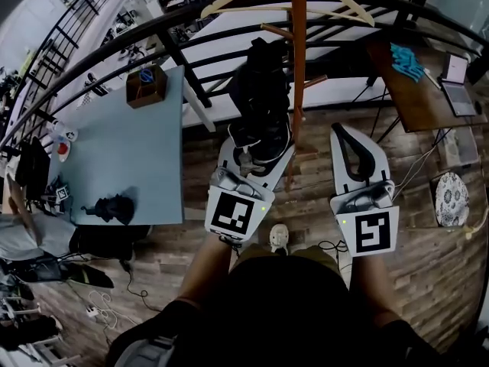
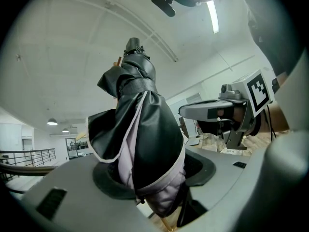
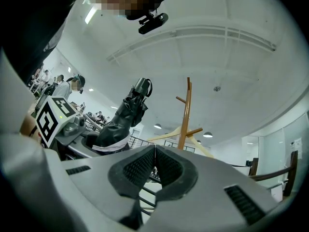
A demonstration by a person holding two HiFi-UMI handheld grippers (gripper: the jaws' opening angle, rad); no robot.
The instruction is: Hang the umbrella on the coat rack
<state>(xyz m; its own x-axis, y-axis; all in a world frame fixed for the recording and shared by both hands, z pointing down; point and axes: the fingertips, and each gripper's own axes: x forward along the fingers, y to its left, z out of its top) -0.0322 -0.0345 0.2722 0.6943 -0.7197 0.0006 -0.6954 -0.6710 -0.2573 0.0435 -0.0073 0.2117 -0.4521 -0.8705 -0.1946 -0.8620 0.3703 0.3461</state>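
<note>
Folded umbrella [image 1: 260, 98] clamped in left gripper [image 1: 254, 150], just beside coat rack [image 1: 298, 60].
Long axis rising from the jaws, tilted toward the rack; both grippers held forward, right gripper [image 1: 357, 140] closed, empty.

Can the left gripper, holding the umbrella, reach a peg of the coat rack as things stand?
Probably yes. The left gripper, shut on the umbrella, is near the coat rack, and nothing stands between them.

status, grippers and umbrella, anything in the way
Left gripper shut on folded black umbrella, not yet hung. Right gripper shut, empty. Coat rack just ahead, wooden hanger already on it.
</note>
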